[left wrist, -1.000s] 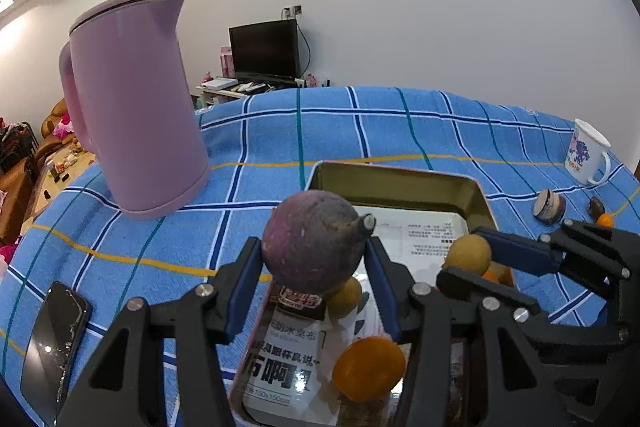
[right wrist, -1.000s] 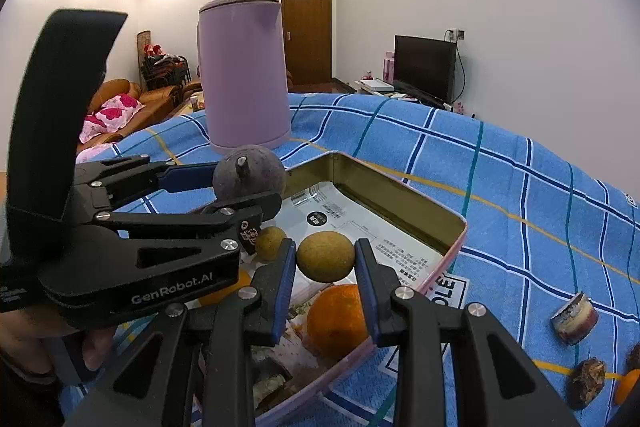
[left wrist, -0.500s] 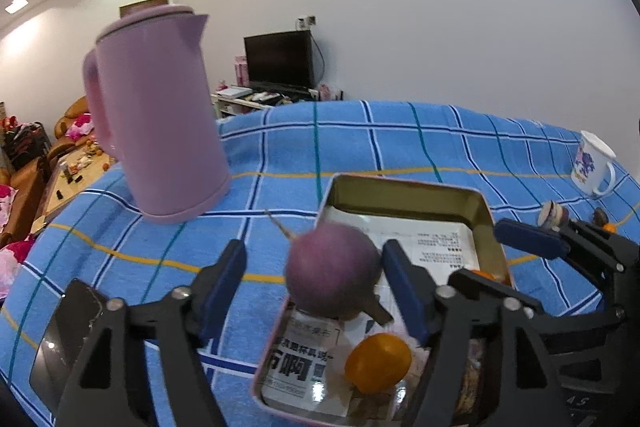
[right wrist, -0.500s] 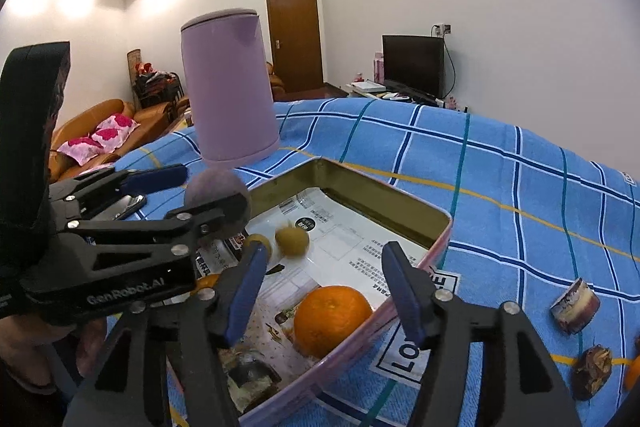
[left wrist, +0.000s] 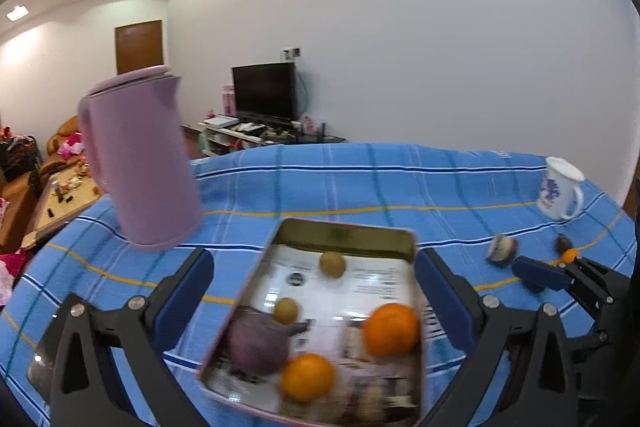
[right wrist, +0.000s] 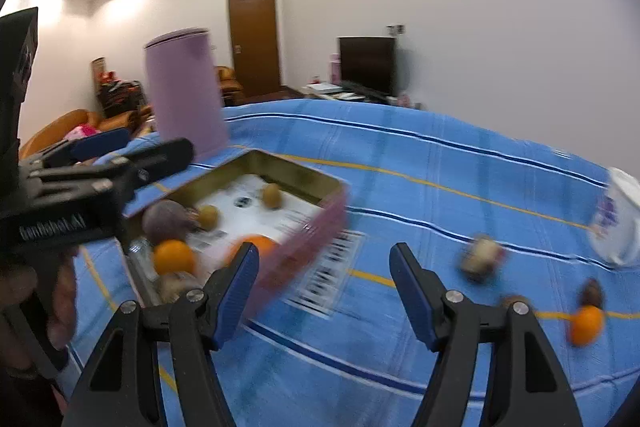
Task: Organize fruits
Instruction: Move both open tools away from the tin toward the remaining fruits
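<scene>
A gold-lined tin tray [left wrist: 348, 231] lies on the blue checked cloth. In it are a purple fruit [left wrist: 256, 347], two oranges [left wrist: 390, 329] and two small yellow-brown fruits [left wrist: 333, 264]. My left gripper [left wrist: 314, 297] hovers above the tray's near end, its jaws opening wide and gripping nothing. My right gripper [right wrist: 324, 287] is over the cloth just right of the tray [right wrist: 316, 223], its jaws opening with nothing between them. To its right lie a cut fruit piece [right wrist: 482, 255], a dark piece [right wrist: 592, 293] and a small orange [right wrist: 586, 323].
A tall lilac kettle [left wrist: 140, 163] stands left of and behind the tray. A white flowered mug [left wrist: 560, 193] sits at the far right of the cloth. A dark phone [left wrist: 38, 367] lies at the near left edge. A hand [right wrist: 60, 291] holds the left gripper.
The left gripper let go of the purple fruit, which now lies in the tray, and rose. The right gripper released a yellow-brown fruit into the tray and swung right. Both opened.
</scene>
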Motion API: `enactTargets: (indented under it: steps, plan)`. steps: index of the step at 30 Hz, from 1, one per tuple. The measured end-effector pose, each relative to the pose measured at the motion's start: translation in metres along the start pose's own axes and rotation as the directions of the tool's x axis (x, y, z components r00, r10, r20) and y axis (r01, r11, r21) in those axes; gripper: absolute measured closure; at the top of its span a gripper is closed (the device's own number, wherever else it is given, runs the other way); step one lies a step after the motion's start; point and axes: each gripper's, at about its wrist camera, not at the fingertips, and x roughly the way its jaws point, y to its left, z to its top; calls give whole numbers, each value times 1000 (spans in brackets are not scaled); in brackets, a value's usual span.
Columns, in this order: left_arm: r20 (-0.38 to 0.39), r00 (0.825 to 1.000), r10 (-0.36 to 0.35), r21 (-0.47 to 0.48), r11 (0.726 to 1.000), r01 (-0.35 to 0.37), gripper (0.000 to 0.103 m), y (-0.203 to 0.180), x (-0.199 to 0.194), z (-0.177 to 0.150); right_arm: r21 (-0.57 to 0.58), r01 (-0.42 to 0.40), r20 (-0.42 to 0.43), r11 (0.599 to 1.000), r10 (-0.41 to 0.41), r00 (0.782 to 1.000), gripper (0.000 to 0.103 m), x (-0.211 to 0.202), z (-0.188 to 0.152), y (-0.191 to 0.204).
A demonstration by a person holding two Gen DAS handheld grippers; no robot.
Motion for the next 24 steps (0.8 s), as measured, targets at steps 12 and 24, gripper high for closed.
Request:
enactTargets:
  steps: [12,24]
  plan:
    - [-75,988,-138,82,986,144,0,-104,13,-6,189,265,-4,946,-269,963,34,-56,-35,-124]
    - [-165,962,-219,115,964,239,0,-181,51,-10,283,340,-105,897,-324,940,34,-54,-47,-179]
